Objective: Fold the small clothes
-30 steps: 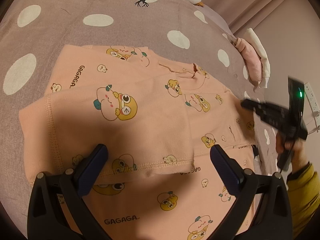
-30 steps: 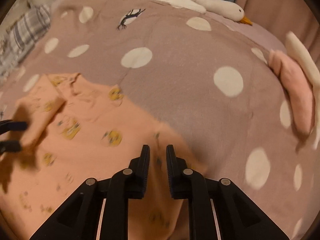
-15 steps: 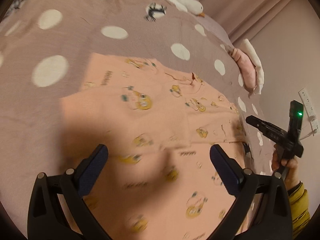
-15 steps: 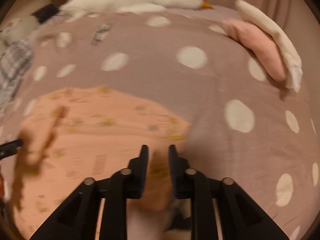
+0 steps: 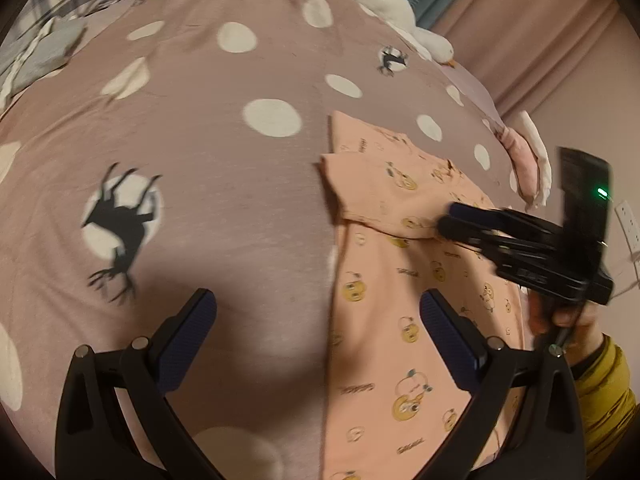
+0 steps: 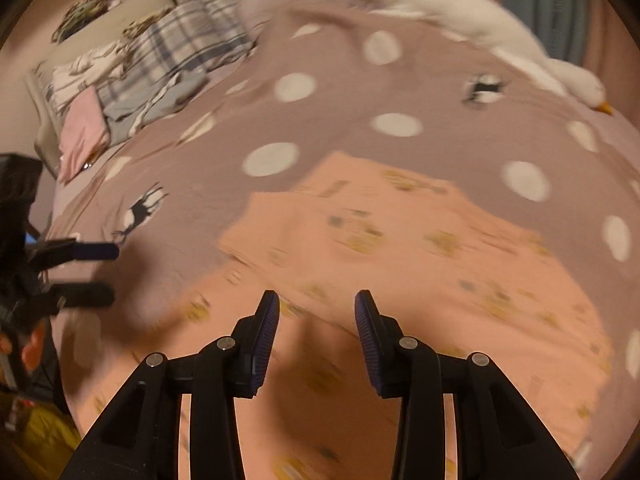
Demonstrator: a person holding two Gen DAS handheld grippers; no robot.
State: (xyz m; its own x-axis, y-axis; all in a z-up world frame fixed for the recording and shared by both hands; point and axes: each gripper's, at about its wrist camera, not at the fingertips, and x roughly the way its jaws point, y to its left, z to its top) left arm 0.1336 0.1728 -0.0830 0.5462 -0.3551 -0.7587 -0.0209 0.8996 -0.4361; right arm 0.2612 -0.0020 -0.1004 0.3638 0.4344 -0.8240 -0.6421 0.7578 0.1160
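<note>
Shirt (image 5: 400,280) part-folded on bed (image 5: 240,208); left claw (image 5: 316,332) wide and empty, right claw (image 6: 316,320) opening, empty; more folds left.

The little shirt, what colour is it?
The shirt is peach-pink with yellow cartoon faces, clearest in the left wrist view.

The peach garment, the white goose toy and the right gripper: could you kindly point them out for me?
peach garment (image 6: 400,248), right wrist view, printed upper layer.
white goose toy (image 6: 576,80), right wrist view, head.
right gripper (image 6: 316,312), right wrist view, between its opening jaws, nothing between them.
</note>
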